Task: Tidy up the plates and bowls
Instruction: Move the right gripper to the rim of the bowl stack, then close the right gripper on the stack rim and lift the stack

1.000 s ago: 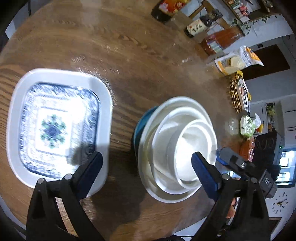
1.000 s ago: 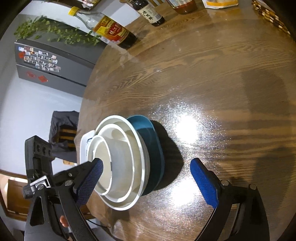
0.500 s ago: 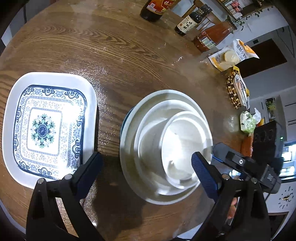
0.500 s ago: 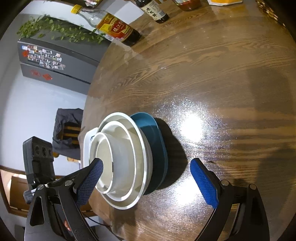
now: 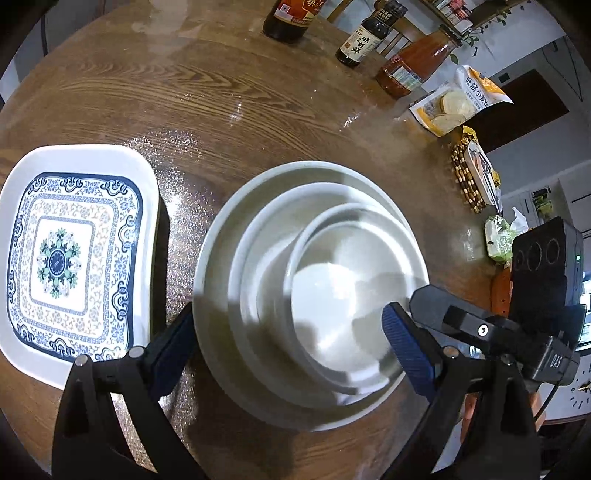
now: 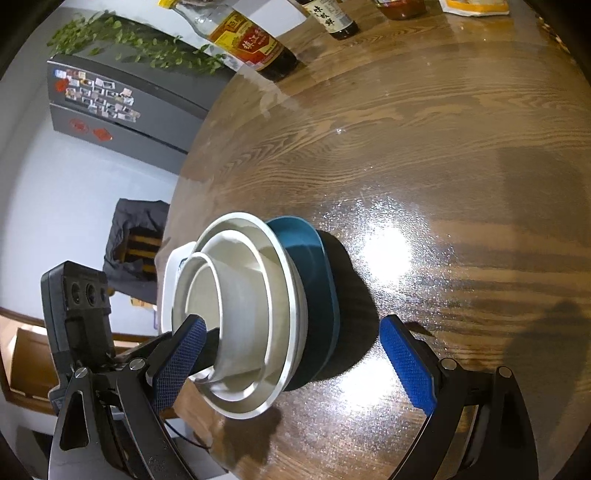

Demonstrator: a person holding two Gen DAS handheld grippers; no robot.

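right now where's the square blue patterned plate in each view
Left wrist: the square blue-and-white patterned plate lies flat at far left, beside the nested white bowls.
Right wrist: only its white rim peeks out behind those bowls, left of centre.
Shared landmark: the dark vinegar bottle with the red label.

3 nested white bowls, 1 blue bowl, 1 patterned square plate, 3 bottles, 1 snack bag.

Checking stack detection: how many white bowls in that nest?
3 white bowls, nested: outer, middle, inner. They sit on a teal dish; more could hide underneath.
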